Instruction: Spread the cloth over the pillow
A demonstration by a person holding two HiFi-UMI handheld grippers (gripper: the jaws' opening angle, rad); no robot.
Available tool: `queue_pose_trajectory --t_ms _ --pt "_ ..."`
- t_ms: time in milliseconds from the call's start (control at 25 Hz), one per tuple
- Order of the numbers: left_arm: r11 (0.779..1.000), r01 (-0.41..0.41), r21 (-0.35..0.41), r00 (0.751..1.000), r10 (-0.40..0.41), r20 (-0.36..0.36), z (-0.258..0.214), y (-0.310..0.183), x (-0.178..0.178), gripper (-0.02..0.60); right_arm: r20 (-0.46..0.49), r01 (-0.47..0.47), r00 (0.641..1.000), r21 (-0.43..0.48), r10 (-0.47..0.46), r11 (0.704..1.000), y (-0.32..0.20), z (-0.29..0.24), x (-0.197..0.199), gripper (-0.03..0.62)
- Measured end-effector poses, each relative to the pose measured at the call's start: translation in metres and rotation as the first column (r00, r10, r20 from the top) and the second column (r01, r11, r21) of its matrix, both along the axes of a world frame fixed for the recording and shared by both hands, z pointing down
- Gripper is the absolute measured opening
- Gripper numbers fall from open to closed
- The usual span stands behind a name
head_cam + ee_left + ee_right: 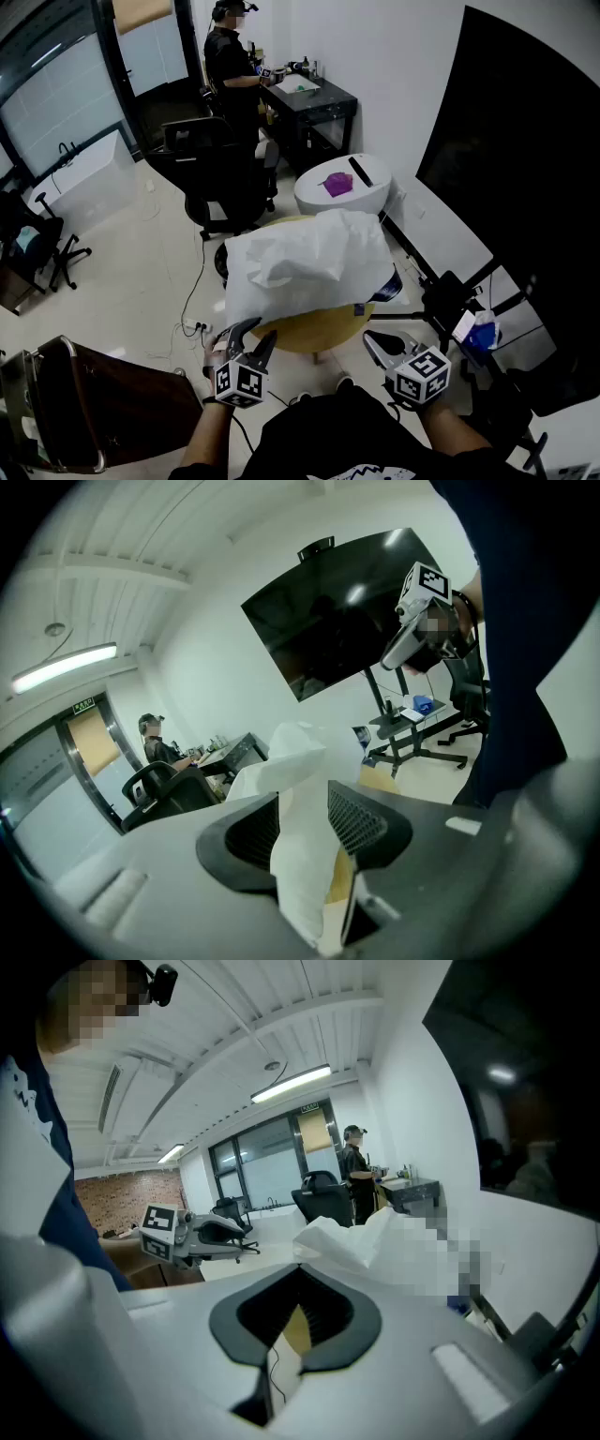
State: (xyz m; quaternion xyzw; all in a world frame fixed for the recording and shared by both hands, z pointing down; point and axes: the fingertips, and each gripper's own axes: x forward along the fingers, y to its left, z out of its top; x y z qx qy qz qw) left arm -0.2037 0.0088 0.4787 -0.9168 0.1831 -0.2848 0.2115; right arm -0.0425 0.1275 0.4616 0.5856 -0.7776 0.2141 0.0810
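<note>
Cloth (pixel 309 262): white, thin and crumpled into soft folds. It is draped over a bulky mound on the worktop, straight ahead of both claws.
Pillow: hidden under the cloth, so only the rounded bulk of the mound shows.
Left claw (pixel 262 330): clamped on the cloth's near-left corner. In the left gripper view a bunched strip of white fabric runs up between its black ribbed pads.
Right claw (pixel 370 337): jaws together with nothing between them. It sits just off the cloth's near-right edge and does not touch it.
Worktop (pixel 319 333): round, smooth and yellowish. Its near rim shows below the cloth, between the two claws.
Marker cubes (pixel 239 382): white faces with black square patterns, one riding behind each claw.
Round white stand (pixel 370 199): glossy, beyond the cloth and well apart from the claws. It carries a crumpled purple piece (pixel 337 184) and a black bar (pixel 360 172).
Screen (pixel 525 187): large, flat and black, on a dark stand to the right of the right claw.
Office chair (pixel 211 164): black, on castors, far ahead of the left claw.
Person (pixel 230 66): in dark clothes, standing at a black desk (pixel 323 101) with small items on top, far beyond both claws.
</note>
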Motion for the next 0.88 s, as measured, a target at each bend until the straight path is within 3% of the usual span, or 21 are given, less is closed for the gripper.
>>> queue_pose_trajectory --t_ms 360,880 --pt "0.996 0.084 0.026 0.991 -0.086 0.107 0.035 -0.076 0.022 0.159 0.021 0.006 1.0 -0.014 -0.005 1.0 -0.017 0.006 0.023 0.008" --pt "0.993 0.105 0.053 0.957 -0.116 0.266 0.09 -0.143 0.055 0.169 0.036 0.039 0.999 -0.02 -0.038 0.999 -0.054 0.009 0.047 0.008"
